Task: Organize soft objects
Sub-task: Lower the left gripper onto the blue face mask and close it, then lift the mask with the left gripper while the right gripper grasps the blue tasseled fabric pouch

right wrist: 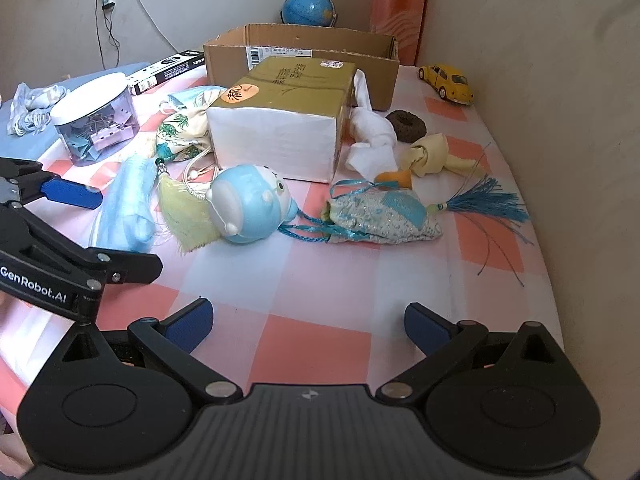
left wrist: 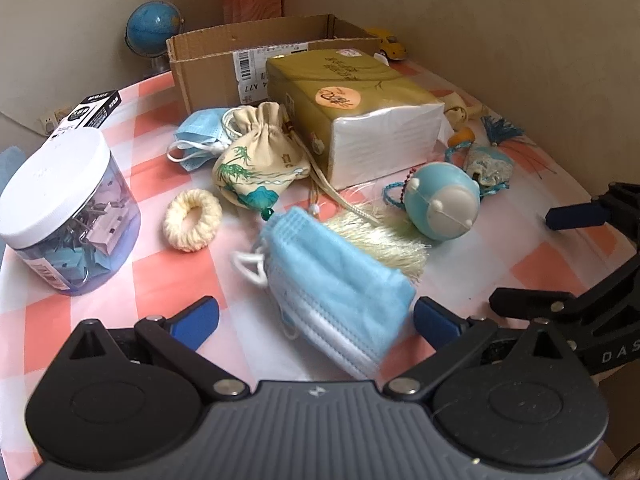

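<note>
Two masks [left wrist: 336, 300] near tissue pack [left wrist: 352, 120]

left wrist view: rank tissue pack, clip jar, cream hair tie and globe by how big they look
1. tissue pack
2. clip jar, not far behind, though it sits nearer the camera, so this is unsure
3. cream hair tie and globe look about alike; the globe stands far back, so I will not rank them.

blue face mask stack [left wrist: 336, 300], blurred, near cream tassel [left wrist: 384, 236]
</note>
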Tool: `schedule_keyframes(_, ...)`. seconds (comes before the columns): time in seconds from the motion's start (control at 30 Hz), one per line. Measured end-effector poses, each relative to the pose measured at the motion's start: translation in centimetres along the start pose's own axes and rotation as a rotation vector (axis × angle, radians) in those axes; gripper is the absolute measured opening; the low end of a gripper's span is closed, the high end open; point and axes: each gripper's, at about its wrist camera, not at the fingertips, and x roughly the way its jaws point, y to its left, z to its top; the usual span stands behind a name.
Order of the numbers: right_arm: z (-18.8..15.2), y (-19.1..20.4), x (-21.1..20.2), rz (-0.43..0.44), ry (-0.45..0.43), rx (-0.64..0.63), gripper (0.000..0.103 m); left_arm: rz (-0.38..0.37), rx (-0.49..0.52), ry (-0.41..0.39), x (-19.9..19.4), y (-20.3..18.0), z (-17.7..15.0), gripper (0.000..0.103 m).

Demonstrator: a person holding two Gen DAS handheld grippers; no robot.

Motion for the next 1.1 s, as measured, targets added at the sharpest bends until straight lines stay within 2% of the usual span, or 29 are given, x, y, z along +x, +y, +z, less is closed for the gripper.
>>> schedule_keyframes(0.27,-0.3,0.0,-0.1,0.004,-0.014,-0.01,0.103,0.013,-0.005,-0.014,-0.2,-0.1,-0.2,0.102)
schedule_keyframes(0.4,-0.4,0.0,-0.1,0.005,-0.022,-0.012,0.103,0.036,0.067,-0.057,-0.8,-1.0,0.1,0.102)
schedule_keyframes(0.53,-0.4,0.0,-0.1,0.005,-0.026,-0.012,0.103,0.014,0.11,-0.075,-0.9,-1.5,0.5,0.098)
schedule_keyframes(0.63,-0.5,0.0,-0.1,0.005,-0.029,-0.011,0.103,-0.001,0.124,-0.06,-0.5,-1.7,0.6,0.086)
schedule_keyframes(0.73,-0.5,0.0,-0.2,0.004,-0.033,-0.01,0.103,-0.023,0.106,-0.058,-0.3,-1.4,0.6,0.081)
schedule_keyframes(0.83,-0.6,0.0,-0.2,0.002,-0.034,-0.009,0.103,-0.043,0.085,-0.059,-0.5,-1.1,0.6,0.065)
schedule_keyframes(0.93,-0.5,0.0,-0.2,0.001,-0.027,-0.008,0.103,-0.043,0.068,-0.062,-0.7,-1.0,0.5,0.056)
schedule_keyframes(1.1,-0.2,0.3,-0.2,-0.015,-0.019,-0.018,0.103,-0.042,0.041,-0.08,-1.8,-0.7,0.4,0.054)
